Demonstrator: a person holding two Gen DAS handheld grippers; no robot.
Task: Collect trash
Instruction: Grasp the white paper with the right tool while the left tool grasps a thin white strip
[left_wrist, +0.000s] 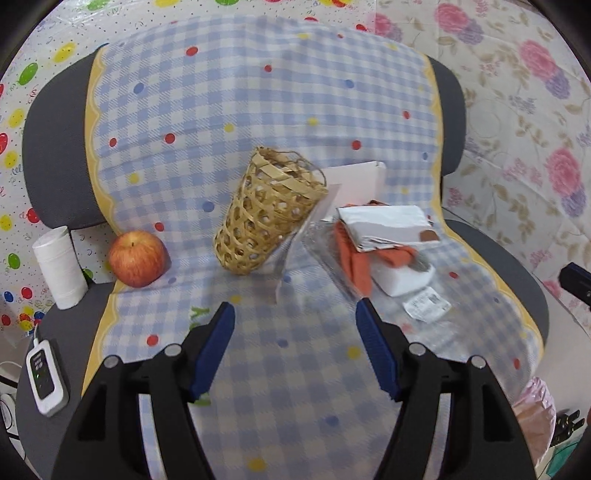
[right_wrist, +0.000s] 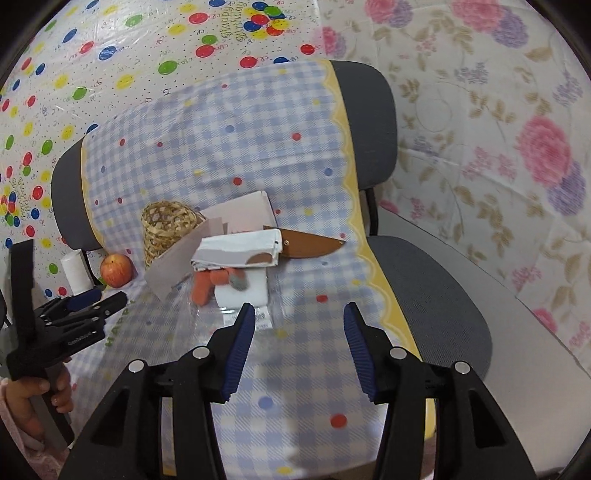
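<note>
A heap of trash lies on the checkered cloth (left_wrist: 295, 369) over a chair seat: a torn white carton (left_wrist: 388, 225) (right_wrist: 236, 251), an orange scrap (left_wrist: 354, 264) (right_wrist: 205, 288), a white block (left_wrist: 402, 282) (right_wrist: 242, 293), a printed label (left_wrist: 426, 304) (right_wrist: 263, 318) and crinkled clear wrap (left_wrist: 325, 251). A brown pointed sheath (right_wrist: 310, 245) pokes out behind the carton. My left gripper (left_wrist: 293, 315) (right_wrist: 107, 297) hovers open just short of the heap. My right gripper (right_wrist: 299, 314) is open too, right of the label. Neither has anything between its fingers.
A woven basket (left_wrist: 269, 210) (right_wrist: 166, 225) leans left of the heap, with grey card (right_wrist: 177, 262) against it. An apple (left_wrist: 136, 258) (right_wrist: 116, 270) and a white roll (left_wrist: 59, 266) sit further left. A white remote (left_wrist: 46, 376) lies on the seat edge. A pink-lined bin (left_wrist: 535, 410) is at lower right.
</note>
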